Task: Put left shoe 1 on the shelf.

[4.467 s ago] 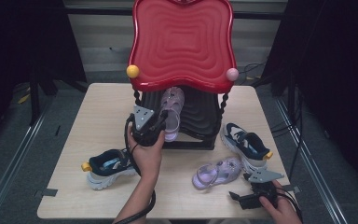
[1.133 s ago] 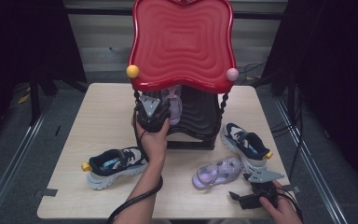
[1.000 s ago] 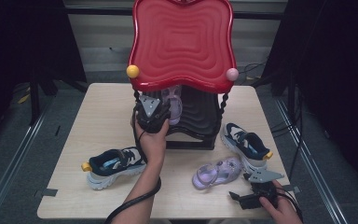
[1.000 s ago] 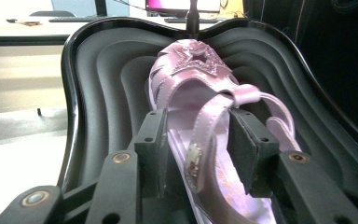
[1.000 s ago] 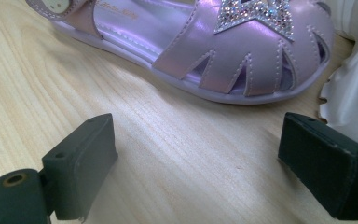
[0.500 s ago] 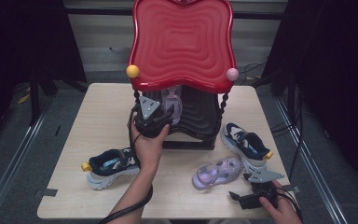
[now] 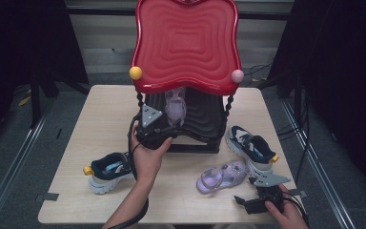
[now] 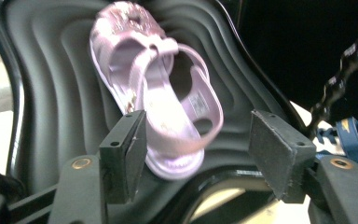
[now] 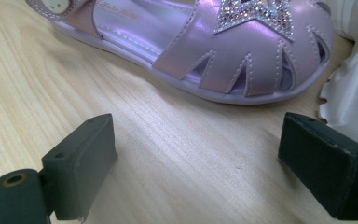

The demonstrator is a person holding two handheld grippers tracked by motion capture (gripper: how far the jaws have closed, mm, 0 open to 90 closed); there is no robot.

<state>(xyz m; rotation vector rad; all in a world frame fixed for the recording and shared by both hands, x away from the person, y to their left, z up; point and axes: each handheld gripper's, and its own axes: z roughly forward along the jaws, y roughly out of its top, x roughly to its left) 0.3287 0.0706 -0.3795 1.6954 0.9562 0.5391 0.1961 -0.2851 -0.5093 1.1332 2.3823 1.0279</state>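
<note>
On the black shelf [image 7: 205, 121] under the red wavy top [image 7: 187, 45], a pink sandal [image 8: 156, 91] lies where my left gripper [image 8: 193, 154] faces it. My left jaws have just been opening. Now they stand apart, and the heel of the sandal sits between them, nearer one pad; I cannot tell if that pad touches it. It is not pinched.

This sandal looks light. It looks soft and bendy at the straps, and firmer along the sole. The shiny skin may be a bit slippery, and the sparkly bits on the toe could rub off. I think the best place to grab is the sole at the heel, or the thick back strap, not the thin front straps.

Its long way runs from me to the back of the shelf. The toe points away from me and the heel points at my left jaws. It lies sole down on the sloping shelf.

My right gripper [image 9: 200, 172] waits low on the wooden table [image 7: 105, 107] with its jaws wide apart and nothing in them. Just past them lies the other pink sandal [image 9: 205, 46], sideways to my jaws, toe near a white and blue shoe [image 7: 250, 148]. Another blue shoe [image 7: 107, 171] sits on the left of the table.
</note>
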